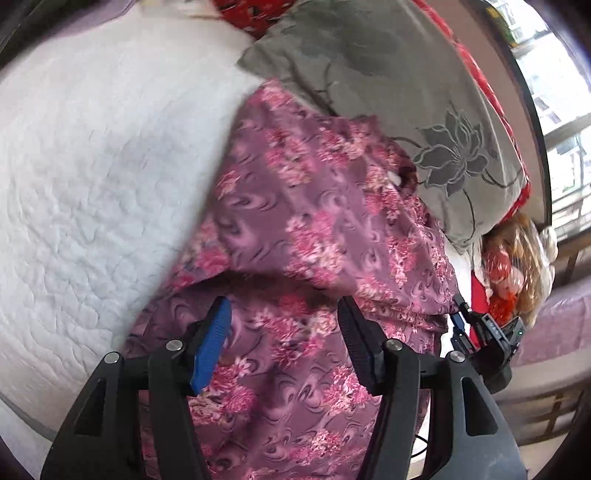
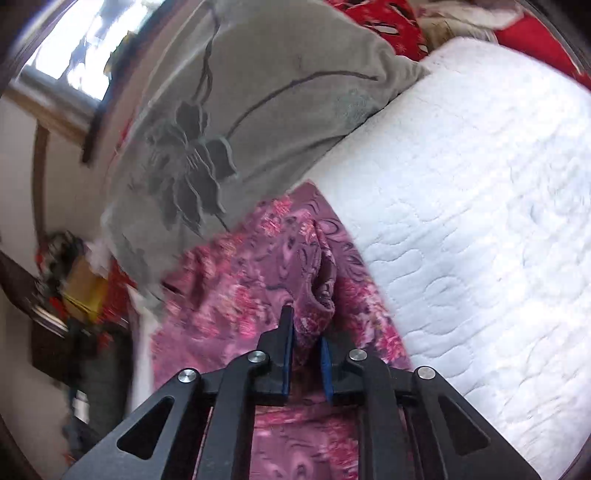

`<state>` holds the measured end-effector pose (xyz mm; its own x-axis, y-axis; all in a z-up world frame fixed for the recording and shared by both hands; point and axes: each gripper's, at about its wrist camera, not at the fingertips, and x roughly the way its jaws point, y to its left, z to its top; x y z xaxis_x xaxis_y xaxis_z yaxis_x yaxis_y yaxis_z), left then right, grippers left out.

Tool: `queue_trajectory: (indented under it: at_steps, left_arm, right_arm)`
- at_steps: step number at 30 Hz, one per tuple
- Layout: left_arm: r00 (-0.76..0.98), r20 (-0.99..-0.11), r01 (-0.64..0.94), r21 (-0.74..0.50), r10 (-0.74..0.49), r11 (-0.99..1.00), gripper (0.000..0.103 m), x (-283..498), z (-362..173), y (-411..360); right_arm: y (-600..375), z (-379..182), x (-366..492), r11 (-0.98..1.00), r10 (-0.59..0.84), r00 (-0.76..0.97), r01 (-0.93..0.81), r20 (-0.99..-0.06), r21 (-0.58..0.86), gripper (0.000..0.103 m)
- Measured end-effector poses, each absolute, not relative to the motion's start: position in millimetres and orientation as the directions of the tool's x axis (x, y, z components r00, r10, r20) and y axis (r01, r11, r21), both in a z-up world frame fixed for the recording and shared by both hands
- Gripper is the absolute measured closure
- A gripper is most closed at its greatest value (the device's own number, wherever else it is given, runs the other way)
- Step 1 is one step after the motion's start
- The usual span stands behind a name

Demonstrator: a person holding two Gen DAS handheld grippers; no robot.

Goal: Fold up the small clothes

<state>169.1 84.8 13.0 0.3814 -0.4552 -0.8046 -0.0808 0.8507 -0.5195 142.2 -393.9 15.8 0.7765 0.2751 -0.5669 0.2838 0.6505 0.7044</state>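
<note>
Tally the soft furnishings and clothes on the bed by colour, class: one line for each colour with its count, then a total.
Purple-pink floral: 1, the garment
Grey: 1, the pillow with a flower pattern
White: 1, the quilted bed cover
Red: 1, a patterned fabric behind the pillow
Total: 4

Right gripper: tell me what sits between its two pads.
A bunched fold of the purple floral garment sits between the right gripper pads, pinched up off the white quilt. The right wrist view shows this.
</note>
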Motion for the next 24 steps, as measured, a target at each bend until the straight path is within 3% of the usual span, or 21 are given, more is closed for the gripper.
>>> queue_trajectory:
  at_steps: [4,6,13,14,16,20,24]
  left_arm:
    - [0.396,-0.819,-0.062,-0.475,-0.415,0.878,0.044,181,16,79]
    - [0.388,-0.830,-0.087,-0.466,-0.401,0.880,0.044,189,11,79]
    - [0.338,-0.852,-0.132,-0.463,-0.400,0.876,0.044,203,-11,76]
    - [0.339,-0.853,-0.121,-0.459,-0.398,0.880,0.044,202,-9,76]
    - [0.332,-0.852,-0.111,-0.461,-0.404,0.880,0.044,202,-10,77]
    - [0.339,-0.839,-0.107,-0.484,-0.426,0.869,0.044,202,-15,82]
    - [0.331,-0.847,-0.091,-0.467,-0.416,0.880,0.045,203,-13,78]
  right_arm:
    - [-397,33,126,0.684,0.209,0.821,0.265,-0.531,0.680,0.075]
    - [-399,38,128,0.718,0.183,0.810,0.277,-0.557,0.638,0.062]
    - [-400,27,178,0.760,0.194,0.742,0.300,-0.642,0.577,0.059]
    - [-395,29,185,0.772,0.224,0.740,0.262,-0.634,0.579,0.060]
    - [-379,43,195,0.836,0.235,0.745,0.173,-0.625,0.521,0.100]
    - [-391,54,183,0.826,0.152,0.810,0.211,-0.567,0.523,0.101]
    - [-409,9,190,0.834,0.125,0.652,0.338,-0.748,0.435,0.100]
